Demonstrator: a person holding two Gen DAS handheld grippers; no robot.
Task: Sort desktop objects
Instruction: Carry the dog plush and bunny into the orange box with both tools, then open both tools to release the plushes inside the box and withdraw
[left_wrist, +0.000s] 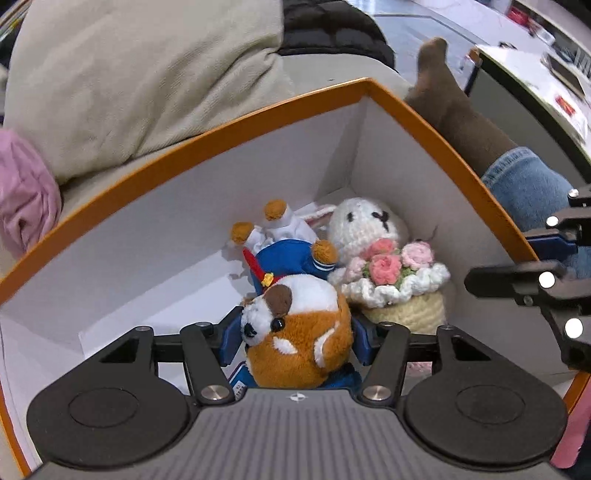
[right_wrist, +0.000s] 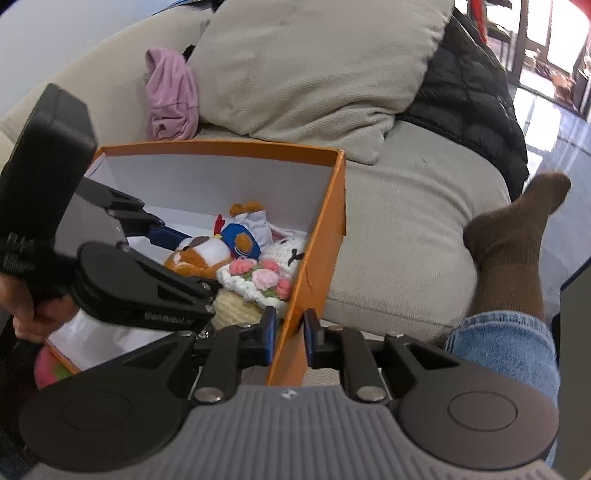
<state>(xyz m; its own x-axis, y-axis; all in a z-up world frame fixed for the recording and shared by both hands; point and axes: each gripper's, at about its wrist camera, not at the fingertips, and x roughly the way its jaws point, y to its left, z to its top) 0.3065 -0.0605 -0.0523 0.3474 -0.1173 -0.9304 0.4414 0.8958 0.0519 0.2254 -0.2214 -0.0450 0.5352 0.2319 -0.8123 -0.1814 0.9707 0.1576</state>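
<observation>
An orange box (left_wrist: 236, 122) with white inside sits on a sofa. My left gripper (left_wrist: 295, 338) is inside it, shut on a brown-and-white plush dog (left_wrist: 299, 332) in a blue outfit, head toward me. Beside it lie a white knitted rabbit (left_wrist: 364, 225) and a crochet flower bouquet (left_wrist: 399, 284). My right gripper (right_wrist: 290, 334) is shut on the box's right wall (right_wrist: 314, 258), one finger inside, one outside. The dog (right_wrist: 199, 258), rabbit (right_wrist: 288, 251) and bouquet (right_wrist: 255, 284) also show in the right wrist view, with my left gripper's body over them.
A beige cushion (right_wrist: 314, 62), pink cloth (right_wrist: 170, 99) and black jacket (right_wrist: 469, 88) lie on the sofa behind the box. A person's leg in jeans and a brown sock (right_wrist: 517, 236) rests right of the box. A pink object (right_wrist: 48, 365) lies under the box's near corner.
</observation>
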